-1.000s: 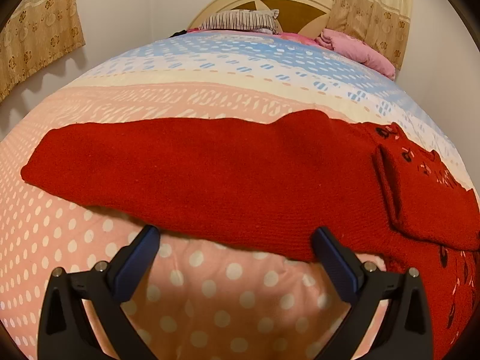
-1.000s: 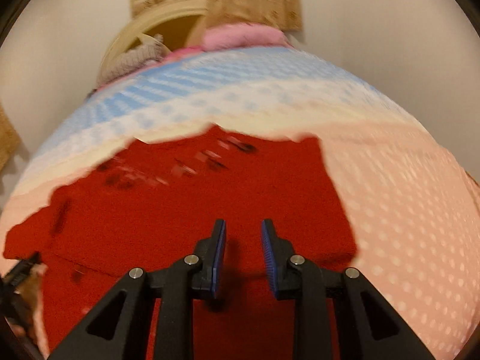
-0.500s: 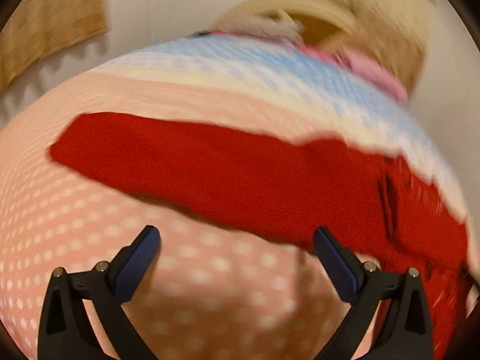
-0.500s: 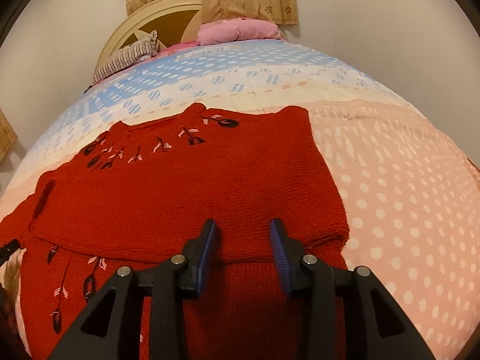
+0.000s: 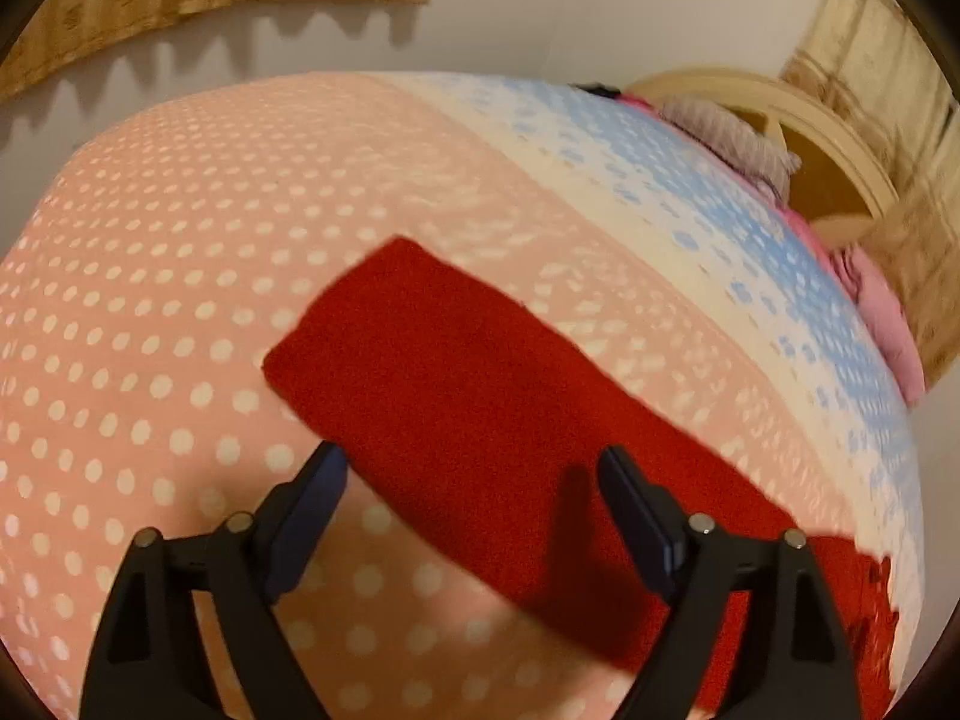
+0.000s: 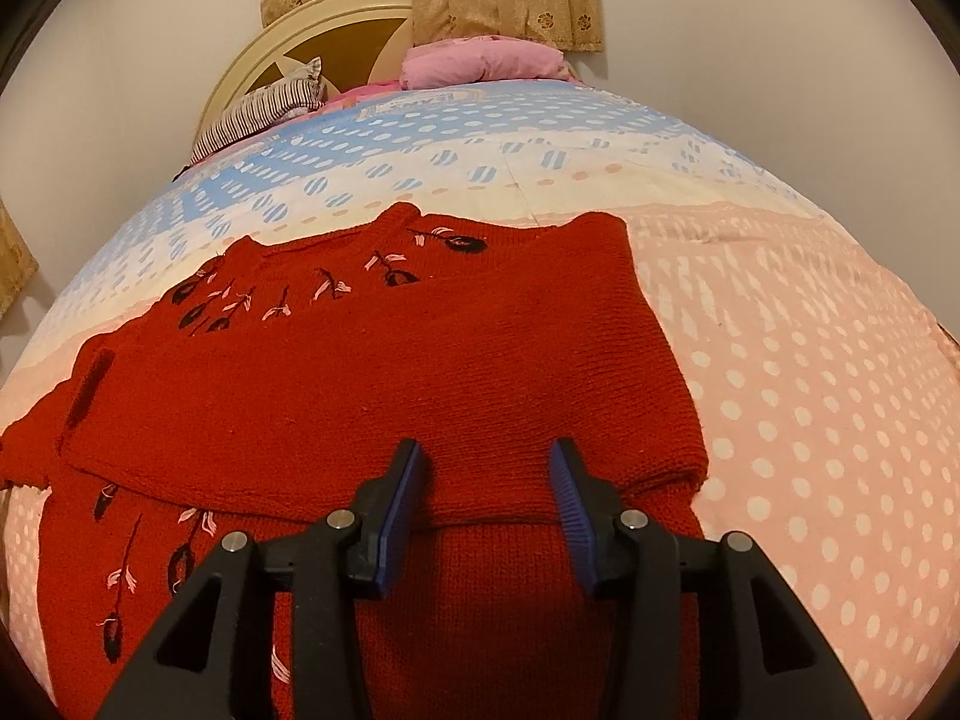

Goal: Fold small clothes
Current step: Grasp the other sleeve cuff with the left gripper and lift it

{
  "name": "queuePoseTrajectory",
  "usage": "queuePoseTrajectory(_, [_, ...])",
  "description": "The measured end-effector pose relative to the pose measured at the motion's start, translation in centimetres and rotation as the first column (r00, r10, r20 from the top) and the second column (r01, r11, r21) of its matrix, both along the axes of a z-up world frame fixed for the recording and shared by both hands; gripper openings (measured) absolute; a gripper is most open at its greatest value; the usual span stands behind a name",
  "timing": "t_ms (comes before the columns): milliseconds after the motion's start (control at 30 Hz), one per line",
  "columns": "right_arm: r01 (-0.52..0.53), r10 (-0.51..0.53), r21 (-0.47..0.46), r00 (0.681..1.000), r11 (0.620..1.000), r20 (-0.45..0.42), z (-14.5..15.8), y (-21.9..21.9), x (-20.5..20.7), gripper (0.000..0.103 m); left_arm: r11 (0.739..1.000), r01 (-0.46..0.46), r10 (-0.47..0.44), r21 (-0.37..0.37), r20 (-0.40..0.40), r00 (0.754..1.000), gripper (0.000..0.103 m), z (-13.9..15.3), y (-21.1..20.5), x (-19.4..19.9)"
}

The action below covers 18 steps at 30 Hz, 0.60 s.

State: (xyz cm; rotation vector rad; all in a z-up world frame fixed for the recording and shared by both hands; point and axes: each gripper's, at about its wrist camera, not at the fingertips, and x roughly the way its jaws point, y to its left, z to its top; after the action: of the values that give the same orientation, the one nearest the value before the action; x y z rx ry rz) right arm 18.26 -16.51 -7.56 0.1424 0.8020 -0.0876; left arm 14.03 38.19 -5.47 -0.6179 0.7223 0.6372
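Was partway through folding: red sweater (image 6: 384,384) flat on bed (image 6: 810,396), one sleeve (image 6: 372,420) folded across. Both left gripper (image 5: 474,516) and right gripper (image 6: 489,492) apart, empty. Other sleeve (image 5: 444,372) straight ahead of left gripper. Next, probably needed grabbing and folding in.

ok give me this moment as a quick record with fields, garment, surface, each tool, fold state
garment: red knit sweater with dark flower embroidery
surface: dotted bedspread, pink nearest, blue toward the headboard
fold state: one sleeve already folded across the body; the other sleeve lies straight out on the bedspread
left tool: open wide, fingers either side of the outstretched sleeve's near edge, gripping nothing
right tool: open, over the sweater near the folded sleeve's edge, gripping nothing
background: striped pillow, pink pillow
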Motion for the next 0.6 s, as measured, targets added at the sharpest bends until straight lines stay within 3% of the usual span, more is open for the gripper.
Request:
queuePoseTrajectory(100, [0.000,0.000,-0.002,1.000,1.000,-0.001,0.0,0.0,0.1,0.046,1.000,0.000,0.000,-0.008,0.022,1.000,0.085,0.0,-0.3,0.5])
queuePoseTrajectory(200, [0.000,0.000,0.000,1.000,1.000,0.000,0.0,0.0,0.0,0.046,1.000,-0.001,0.001,0.015,0.009,1.000,0.075,-0.1,-0.6,1.5])
queuePoseTrajectory(300, [0.000,0.000,0.001,1.000,1.000,0.000,0.0,0.0,0.0,0.046,1.000,0.014,-0.014,0.025,-0.001,1.000,0.044,-0.1,-0.4,2.7])
queuePoseTrajectory(333, [0.000,0.000,0.002,1.000,1.000,0.001,0.0,0.0,0.0,0.046,1.000,0.029,-0.029,0.012,0.004,1.000,0.027,-0.3,-0.3,2.9])
queuePoseTrajectory(367, [-0.001,0.001,0.002,1.000,1.000,0.001,0.0,0.0,0.0,0.046,0.999,0.039,-0.039,-0.002,0.006,0.999,0.021,-0.4,-0.1,3.1])
queuePoseTrajectory(467, [-0.001,0.001,0.003,1.000,1.000,0.001,0.0,0.0,0.0,0.047,0.999,0.045,-0.045,-0.004,0.013,0.999,0.014,-0.3,0.0,3.0])
queuePoseTrajectory(600, [-0.001,0.001,0.006,1.000,1.000,0.002,-0.1,0.0,0.1,0.047,0.998,0.058,-0.058,0.033,0.009,0.998,0.012,0.8,-1.1,3.3])
